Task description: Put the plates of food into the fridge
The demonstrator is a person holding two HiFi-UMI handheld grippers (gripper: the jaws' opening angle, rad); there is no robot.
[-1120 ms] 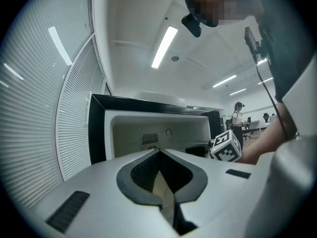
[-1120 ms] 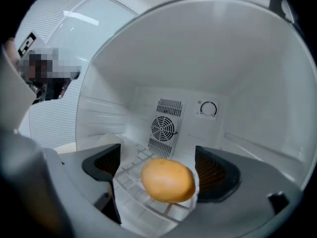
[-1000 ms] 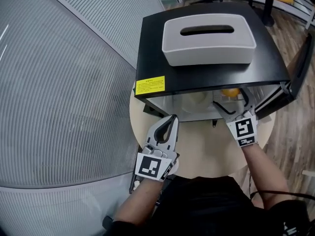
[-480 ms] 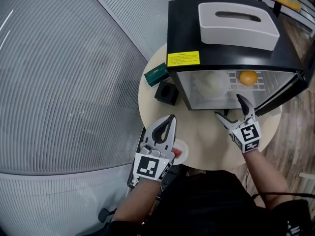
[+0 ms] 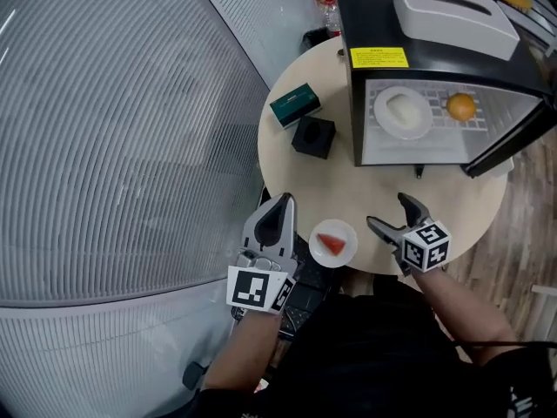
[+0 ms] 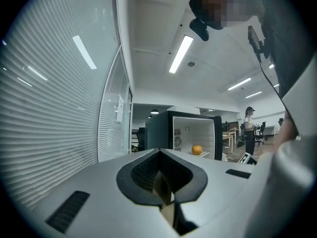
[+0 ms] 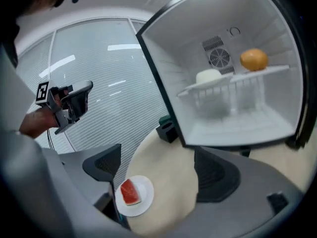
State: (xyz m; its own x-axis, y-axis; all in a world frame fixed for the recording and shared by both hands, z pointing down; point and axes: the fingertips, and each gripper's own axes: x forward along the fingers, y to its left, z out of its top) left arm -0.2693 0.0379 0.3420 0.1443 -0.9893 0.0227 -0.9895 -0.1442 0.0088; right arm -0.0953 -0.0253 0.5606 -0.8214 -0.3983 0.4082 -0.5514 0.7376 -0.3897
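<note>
A small white plate with a red watermelon slice [image 5: 333,243] [image 7: 134,195] lies at the round table's near edge. The black mini fridge [image 5: 435,64] [image 7: 233,98] stands open; on its shelf sit a white plate of pale food [image 5: 403,111] [image 7: 210,77] and an orange [image 5: 461,106] [image 7: 254,59]. My right gripper [image 5: 396,216] [image 7: 158,170] is open and empty, just right of the watermelon plate, aimed at the fridge. My left gripper [image 5: 274,225] [image 6: 163,182] is shut on nothing, left of that plate, over the table's rim and tilted upward.
A white tissue box [image 5: 452,11] rests on the fridge top. A green box [image 5: 296,104] and a black cube holder [image 5: 314,137] stand on the beige table [image 5: 383,190] left of the fridge. The fridge door [image 5: 513,133] hangs open at right. A ribbed glass wall [image 5: 113,146] runs along the left.
My right gripper has drawn back from the fridge opening to the table's near edge. The view has shifted, bringing the watermelon plate into sight between the two grippers.
</note>
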